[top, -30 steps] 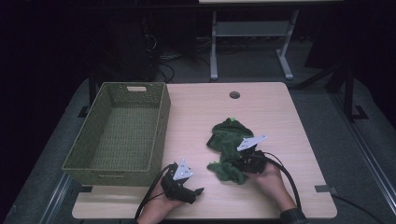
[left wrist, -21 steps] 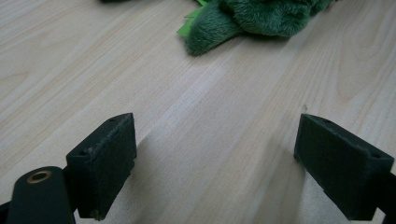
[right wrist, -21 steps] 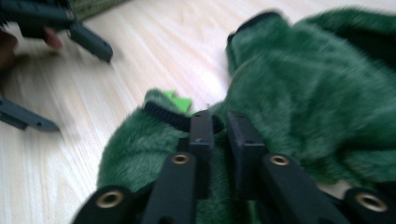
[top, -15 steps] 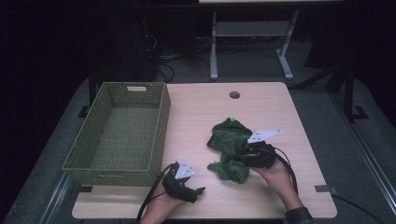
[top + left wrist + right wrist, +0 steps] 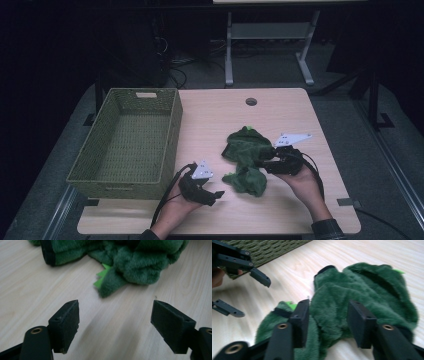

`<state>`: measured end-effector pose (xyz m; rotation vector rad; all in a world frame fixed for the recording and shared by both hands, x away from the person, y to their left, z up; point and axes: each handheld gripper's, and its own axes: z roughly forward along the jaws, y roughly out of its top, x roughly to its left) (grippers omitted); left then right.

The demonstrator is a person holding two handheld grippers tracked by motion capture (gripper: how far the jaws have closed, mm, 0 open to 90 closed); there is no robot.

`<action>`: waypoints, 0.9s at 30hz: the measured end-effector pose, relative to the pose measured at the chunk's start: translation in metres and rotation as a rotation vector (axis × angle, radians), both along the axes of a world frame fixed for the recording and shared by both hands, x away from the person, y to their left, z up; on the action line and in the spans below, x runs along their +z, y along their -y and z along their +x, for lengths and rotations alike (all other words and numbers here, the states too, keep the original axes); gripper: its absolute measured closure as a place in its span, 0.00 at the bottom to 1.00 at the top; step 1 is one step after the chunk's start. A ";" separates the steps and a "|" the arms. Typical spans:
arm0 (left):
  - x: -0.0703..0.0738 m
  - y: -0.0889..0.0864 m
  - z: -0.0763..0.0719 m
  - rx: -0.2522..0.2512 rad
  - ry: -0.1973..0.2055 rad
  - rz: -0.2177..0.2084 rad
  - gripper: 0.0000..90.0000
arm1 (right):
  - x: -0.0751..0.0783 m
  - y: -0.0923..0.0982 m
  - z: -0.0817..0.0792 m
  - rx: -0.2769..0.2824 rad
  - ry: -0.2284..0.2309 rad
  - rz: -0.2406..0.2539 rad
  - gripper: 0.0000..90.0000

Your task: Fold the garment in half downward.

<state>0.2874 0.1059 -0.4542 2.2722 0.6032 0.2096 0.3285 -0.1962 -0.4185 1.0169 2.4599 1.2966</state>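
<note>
So right gripper (image 5: 328, 322) jaws have just been opening, half apart, green plush (image 5: 246, 155) between them, pads off it. Left gripper (image 5: 115, 325) wide, just been closing a bit, nothing between, near plush. Plush on table (image 5: 215, 115), basket (image 5: 172, 130) left, dark room

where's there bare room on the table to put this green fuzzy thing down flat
Bare wood runs across the far part of the table, between the woven basket and the right edge, around the round cable hole. The basket floor is bare too. The near part is crowded: the left gripper, the green plush garment and the right gripper sit close together.
</note>
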 end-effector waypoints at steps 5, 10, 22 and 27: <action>0.007 0.007 0.016 0.001 -0.006 -0.013 0.30 | -0.002 0.009 0.007 -0.049 0.027 0.024 0.57; 0.016 0.014 0.033 0.009 0.001 -0.029 0.34 | -0.002 0.017 0.019 -0.088 0.010 0.001 0.56; 0.032 0.031 0.085 0.027 0.093 -0.019 0.56 | 0.001 0.018 0.056 -0.127 0.004 -0.069 0.62; 0.033 0.040 0.112 0.033 0.094 -0.016 0.65 | -0.007 0.016 0.072 -0.144 -0.026 -0.076 0.62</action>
